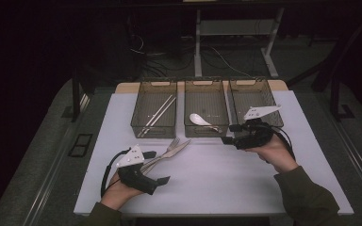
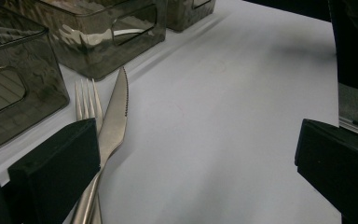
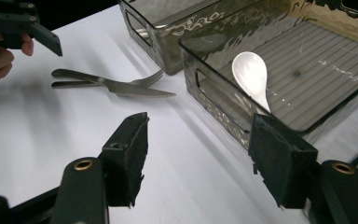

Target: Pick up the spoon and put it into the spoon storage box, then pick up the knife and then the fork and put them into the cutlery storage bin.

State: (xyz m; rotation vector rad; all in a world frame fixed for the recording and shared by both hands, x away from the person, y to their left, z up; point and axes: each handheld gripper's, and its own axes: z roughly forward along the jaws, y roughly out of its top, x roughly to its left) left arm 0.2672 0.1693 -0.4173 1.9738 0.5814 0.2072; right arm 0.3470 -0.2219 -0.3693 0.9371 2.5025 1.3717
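Right gripper point(image 1: 228, 133) jaws apart, nothing between them, at the near edge of the middle bin point(image 1: 206, 84), where the white spoon point(image 1: 200, 119) lies. Left gripper point(image 1: 159, 166) jaws wide, gripping nothing, at near left beside the crossed knife point(image 1: 173, 151) and fork point(image 1: 168, 147) on the white mat point(image 1: 226, 174).

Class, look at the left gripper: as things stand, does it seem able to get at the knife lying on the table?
Probably yes. The left gripper stands open right beside the knife, and nothing lies between them. The fork crossing under the knife might get caught too.
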